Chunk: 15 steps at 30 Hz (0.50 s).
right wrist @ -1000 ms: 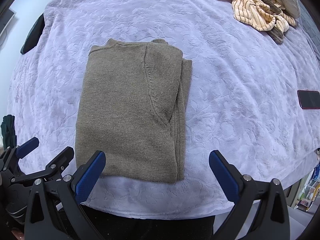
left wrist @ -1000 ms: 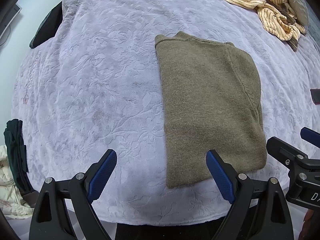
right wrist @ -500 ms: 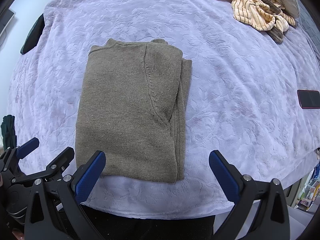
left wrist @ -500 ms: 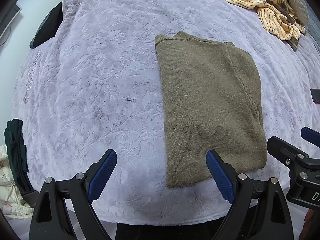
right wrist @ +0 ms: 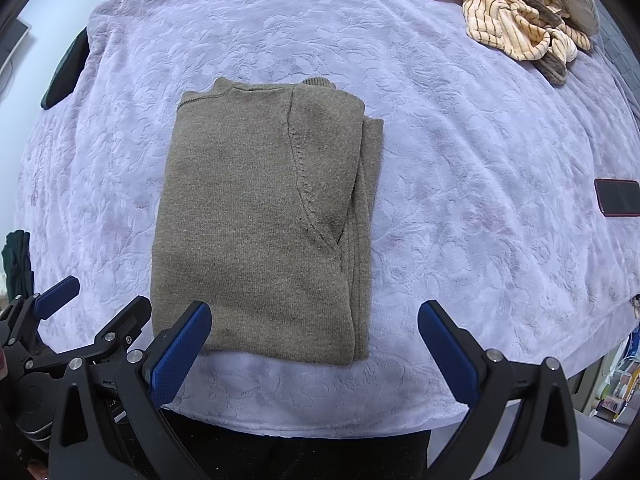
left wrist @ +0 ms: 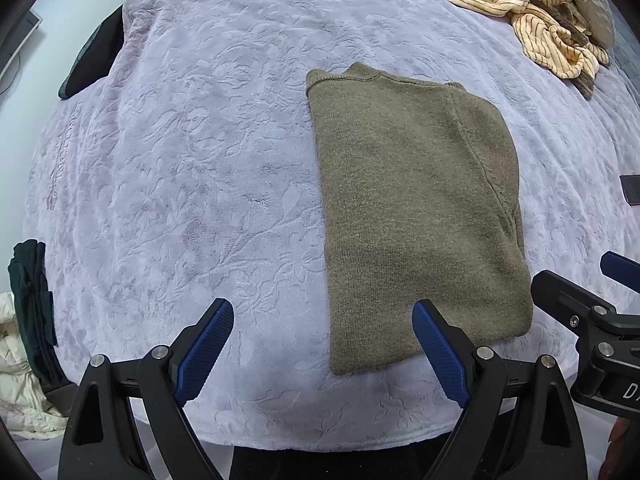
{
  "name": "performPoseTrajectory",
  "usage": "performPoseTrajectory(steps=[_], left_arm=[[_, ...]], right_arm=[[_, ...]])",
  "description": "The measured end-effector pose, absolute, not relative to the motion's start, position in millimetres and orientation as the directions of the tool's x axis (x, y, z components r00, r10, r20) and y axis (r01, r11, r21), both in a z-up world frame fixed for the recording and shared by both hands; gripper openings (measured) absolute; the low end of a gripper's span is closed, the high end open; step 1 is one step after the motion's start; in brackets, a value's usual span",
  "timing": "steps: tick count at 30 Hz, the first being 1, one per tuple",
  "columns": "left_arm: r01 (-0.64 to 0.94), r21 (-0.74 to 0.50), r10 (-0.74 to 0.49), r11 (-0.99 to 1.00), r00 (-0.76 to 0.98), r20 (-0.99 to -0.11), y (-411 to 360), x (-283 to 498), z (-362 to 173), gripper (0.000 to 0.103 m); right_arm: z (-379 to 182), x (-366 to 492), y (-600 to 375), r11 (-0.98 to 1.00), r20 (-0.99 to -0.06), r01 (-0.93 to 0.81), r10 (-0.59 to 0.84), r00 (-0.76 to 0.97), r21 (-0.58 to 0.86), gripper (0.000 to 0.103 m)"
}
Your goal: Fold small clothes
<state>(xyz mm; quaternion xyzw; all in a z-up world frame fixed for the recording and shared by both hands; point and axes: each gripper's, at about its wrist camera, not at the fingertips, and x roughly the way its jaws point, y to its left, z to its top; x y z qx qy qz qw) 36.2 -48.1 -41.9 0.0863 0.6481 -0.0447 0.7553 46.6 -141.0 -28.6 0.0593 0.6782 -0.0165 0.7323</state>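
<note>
An olive-green knit sweater (left wrist: 416,216) lies folded into a tall rectangle on the lavender bed cover (left wrist: 192,184); it also shows in the right wrist view (right wrist: 260,220), with its sleeve layers stacked along the right side. My left gripper (left wrist: 324,348) is open and empty, held above the sweater's near left corner. My right gripper (right wrist: 314,348) is open and empty, held above the sweater's near right corner. Each gripper shows at the edge of the other's view.
A heap of cream striped clothes (right wrist: 512,20) lies at the far right of the bed. A dark phone (right wrist: 618,197) lies at the right edge. A dark garment (left wrist: 32,304) hangs off the left side. The bed's near edge (right wrist: 320,416) runs just below the sweater.
</note>
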Motion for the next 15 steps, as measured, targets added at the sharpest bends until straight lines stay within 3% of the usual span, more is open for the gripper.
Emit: performPoseTrajectory(steps=[15], left_arm=[[0.197, 0.063, 0.029, 0.978, 0.172, -0.985, -48.2, 37.9, -38.9, 0.092]], right_arm=[[-27.6, 42.8, -140.9, 0.991, -0.995, 0.118, 0.052, 0.083, 0.062, 0.103]])
